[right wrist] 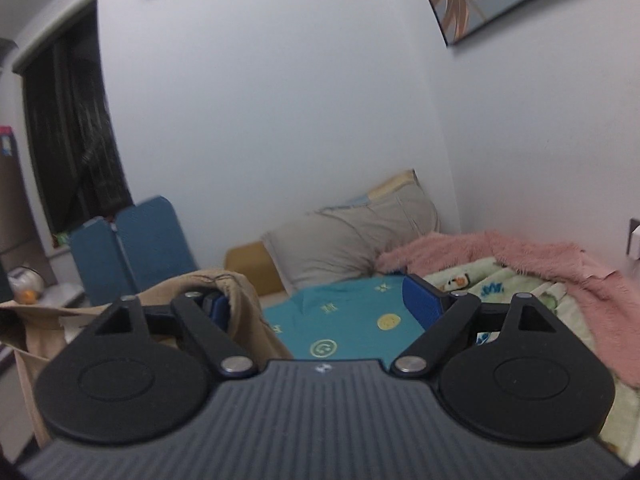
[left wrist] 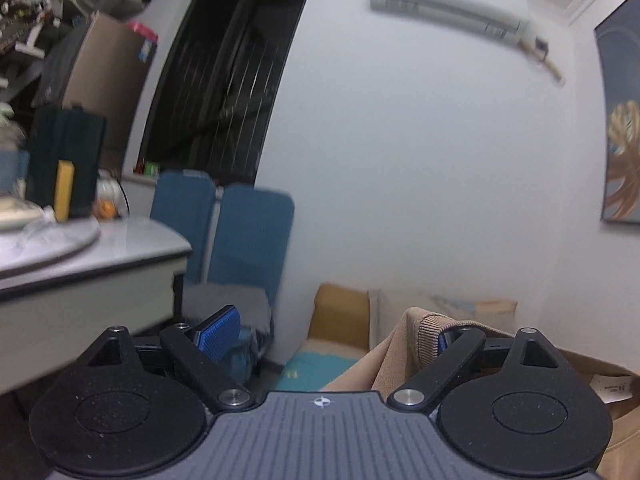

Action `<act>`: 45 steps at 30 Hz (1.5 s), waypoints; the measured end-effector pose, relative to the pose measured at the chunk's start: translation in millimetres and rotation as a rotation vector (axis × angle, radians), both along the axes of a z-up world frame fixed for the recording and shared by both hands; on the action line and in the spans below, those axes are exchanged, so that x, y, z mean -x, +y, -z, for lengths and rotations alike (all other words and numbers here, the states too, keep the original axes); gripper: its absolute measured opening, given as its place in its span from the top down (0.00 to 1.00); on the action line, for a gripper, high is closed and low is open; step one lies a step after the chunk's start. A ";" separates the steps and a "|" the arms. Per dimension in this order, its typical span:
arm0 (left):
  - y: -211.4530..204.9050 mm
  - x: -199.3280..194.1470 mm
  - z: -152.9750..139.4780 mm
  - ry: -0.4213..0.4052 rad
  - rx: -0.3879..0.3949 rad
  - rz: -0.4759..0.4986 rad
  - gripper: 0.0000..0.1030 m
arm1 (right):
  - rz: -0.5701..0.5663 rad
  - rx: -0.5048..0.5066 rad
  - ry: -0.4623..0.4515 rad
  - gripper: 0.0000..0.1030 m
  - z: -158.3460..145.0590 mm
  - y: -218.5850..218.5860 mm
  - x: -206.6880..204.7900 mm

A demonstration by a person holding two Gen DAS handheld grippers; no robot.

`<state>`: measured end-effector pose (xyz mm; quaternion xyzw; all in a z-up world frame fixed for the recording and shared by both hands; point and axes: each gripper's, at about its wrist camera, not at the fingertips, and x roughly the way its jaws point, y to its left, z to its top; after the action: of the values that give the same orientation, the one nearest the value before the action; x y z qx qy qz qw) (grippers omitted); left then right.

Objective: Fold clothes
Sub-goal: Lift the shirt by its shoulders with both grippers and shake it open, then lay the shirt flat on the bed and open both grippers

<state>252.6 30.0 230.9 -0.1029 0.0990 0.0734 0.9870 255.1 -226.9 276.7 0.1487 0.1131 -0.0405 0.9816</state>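
Observation:
A tan knit garment (left wrist: 404, 356) hangs in the air between my two grippers. In the left wrist view my left gripper (left wrist: 328, 332) stands open, with the garment's ribbed edge draped over its right finger (left wrist: 442, 340); the left blue pad (left wrist: 220, 332) is bare. In the right wrist view my right gripper (right wrist: 320, 304) stands open too, with the tan garment (right wrist: 240, 304) draped over its left finger (right wrist: 218, 308); the right blue pad (right wrist: 420, 306) is bare. The garment's lower part is hidden below both grippers.
A bed with a teal patterned sheet (right wrist: 352, 320), a beige pillow (right wrist: 352, 248) and a pink fuzzy blanket (right wrist: 520, 264) lies ahead. A grey table (left wrist: 80, 256) with clutter stands at the left. Blue chairs (left wrist: 240, 240) stand by the dark window (left wrist: 224, 92).

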 end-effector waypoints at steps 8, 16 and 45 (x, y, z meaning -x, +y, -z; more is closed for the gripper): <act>-7.6 -233.9 180.5 0.222 -0.008 0.008 0.10 | 0.025 0.008 0.150 0.17 157.7 -14.7 -214.9; -11.6 -388.6 367.7 0.638 -0.218 0.188 0.11 | -0.035 0.098 0.569 0.17 339.2 -18.5 -356.5; -16.0 -79.6 254.5 0.368 -0.053 0.342 0.01 | -0.207 -0.062 0.297 0.17 222.9 36.3 -45.5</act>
<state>332.2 14.0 -23.6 -0.0438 0.2913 -0.0745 0.9527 300.6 -190.6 53.8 0.1589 0.2726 0.0429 0.9479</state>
